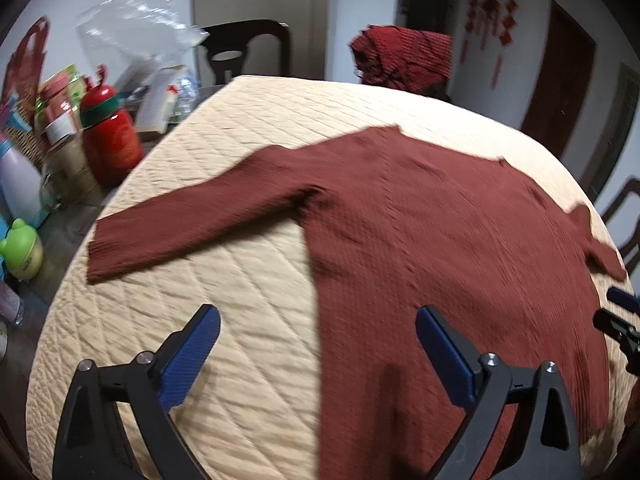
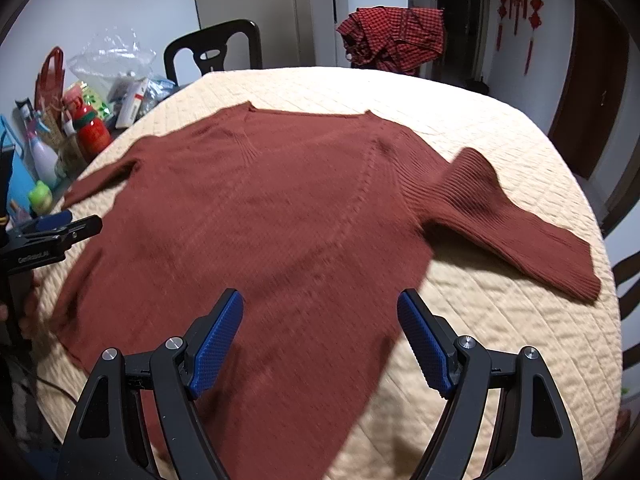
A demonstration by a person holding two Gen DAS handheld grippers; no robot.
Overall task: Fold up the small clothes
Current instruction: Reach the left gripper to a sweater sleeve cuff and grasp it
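Observation:
A rust-brown knit sweater (image 1: 432,240) (image 2: 260,216) lies flat and spread out on a cream quilted cover (image 1: 224,280) (image 2: 500,340), neckline away from me. Its left sleeve (image 1: 192,220) stretches out to the left; its right sleeve (image 2: 516,224) bends out to the right. My left gripper (image 1: 318,332) hovers open over the sweater's lower left edge, nothing between its blue pads. My right gripper (image 2: 320,320) hovers open above the sweater's lower right part, also holding nothing. In the right wrist view the left gripper (image 2: 60,224) shows at the left edge.
Bottles, a red flask (image 1: 112,136), a green cup (image 1: 22,252) and plastic bags crowd the table at the left. A dark chair (image 2: 216,50) stands behind. Red checked cloth (image 2: 396,36) hangs over another chair at the far side.

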